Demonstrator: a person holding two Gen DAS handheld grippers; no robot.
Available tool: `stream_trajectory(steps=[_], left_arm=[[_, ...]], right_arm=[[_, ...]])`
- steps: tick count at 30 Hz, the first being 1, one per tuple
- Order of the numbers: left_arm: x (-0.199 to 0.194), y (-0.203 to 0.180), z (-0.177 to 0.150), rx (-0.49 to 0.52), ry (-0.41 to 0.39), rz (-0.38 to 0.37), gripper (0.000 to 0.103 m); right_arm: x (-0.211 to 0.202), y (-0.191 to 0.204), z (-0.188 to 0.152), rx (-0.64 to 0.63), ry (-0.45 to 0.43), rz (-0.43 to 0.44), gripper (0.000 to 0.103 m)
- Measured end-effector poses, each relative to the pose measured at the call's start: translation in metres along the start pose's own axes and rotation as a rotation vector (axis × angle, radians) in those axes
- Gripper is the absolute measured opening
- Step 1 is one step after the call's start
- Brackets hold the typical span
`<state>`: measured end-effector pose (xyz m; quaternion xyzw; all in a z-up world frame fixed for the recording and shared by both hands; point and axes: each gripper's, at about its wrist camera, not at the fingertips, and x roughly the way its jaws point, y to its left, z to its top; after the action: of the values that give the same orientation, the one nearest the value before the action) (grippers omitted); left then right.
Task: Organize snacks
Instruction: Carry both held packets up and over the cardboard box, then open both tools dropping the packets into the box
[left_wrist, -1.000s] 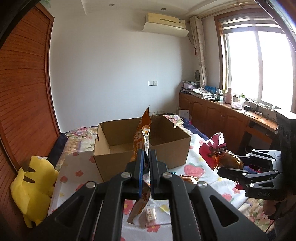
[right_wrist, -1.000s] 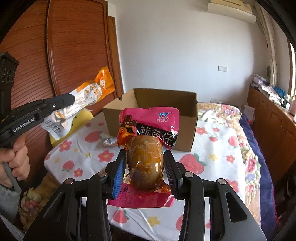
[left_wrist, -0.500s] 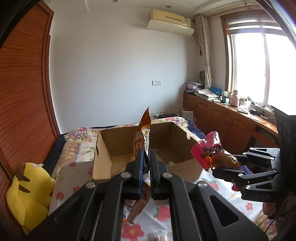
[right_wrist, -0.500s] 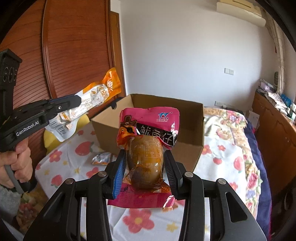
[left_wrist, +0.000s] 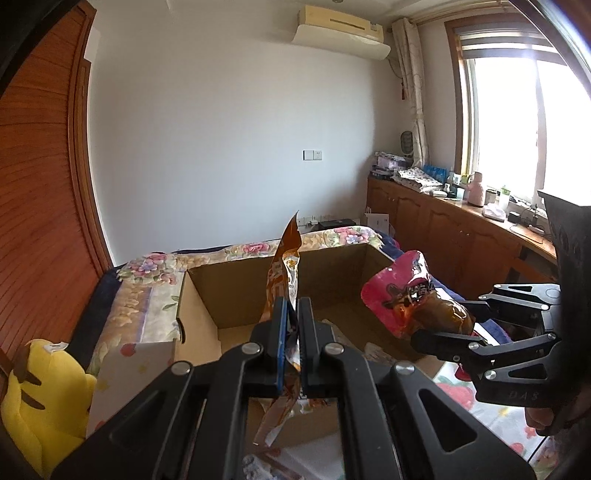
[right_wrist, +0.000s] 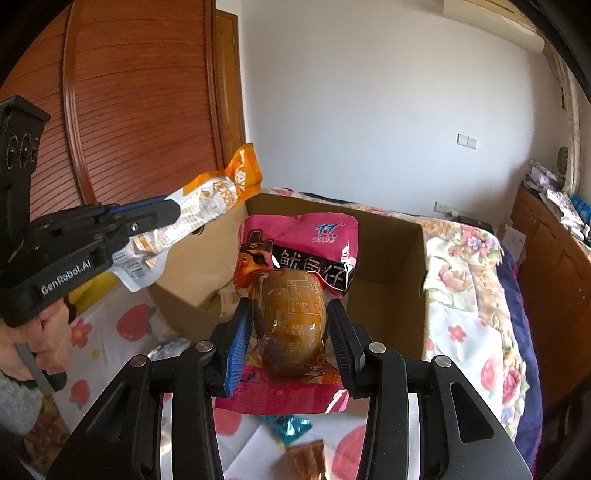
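My left gripper (left_wrist: 292, 314) is shut on a long orange snack packet (left_wrist: 285, 269), held edge-on above the near wall of an open cardboard box (left_wrist: 236, 291). From the right wrist view that packet (right_wrist: 207, 206) hangs over the box's left corner. My right gripper (right_wrist: 288, 332) is shut on a pink squid snack pouch (right_wrist: 295, 273) with a brown lump inside, held over the box (right_wrist: 388, 266) opening. In the left wrist view the pouch (left_wrist: 410, 295) and right gripper (left_wrist: 439, 332) are at the box's right side.
The box stands on a bed covered with a fruit-print cloth (right_wrist: 465, 332). Loose snack packets (right_wrist: 288, 428) lie on the cloth near me. A yellow plush toy (left_wrist: 40, 387) sits at the left, by a wooden sliding door (right_wrist: 129, 110). Cabinets (left_wrist: 461, 243) run along the right wall.
Both grippers have moved forward with their packets, from in front of the box to over its near edge and opening. Both stay shut.
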<state>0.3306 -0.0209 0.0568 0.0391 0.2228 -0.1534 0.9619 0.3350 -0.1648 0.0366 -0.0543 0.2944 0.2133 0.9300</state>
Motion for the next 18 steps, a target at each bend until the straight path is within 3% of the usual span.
stream_trajectory(steps=[11,18], left_arm=[[0.044,0.006,-0.007,-0.006,0.039,-0.009,0.003],[0.053,0.007,-0.012,-0.014,0.051,-0.002,0.009]], right_arm=[[0.054,-0.011,0.005,0.014,0.053,0.005,0.041],[0.074,-0.017,0.005,0.049,0.086,0.011,0.043]])
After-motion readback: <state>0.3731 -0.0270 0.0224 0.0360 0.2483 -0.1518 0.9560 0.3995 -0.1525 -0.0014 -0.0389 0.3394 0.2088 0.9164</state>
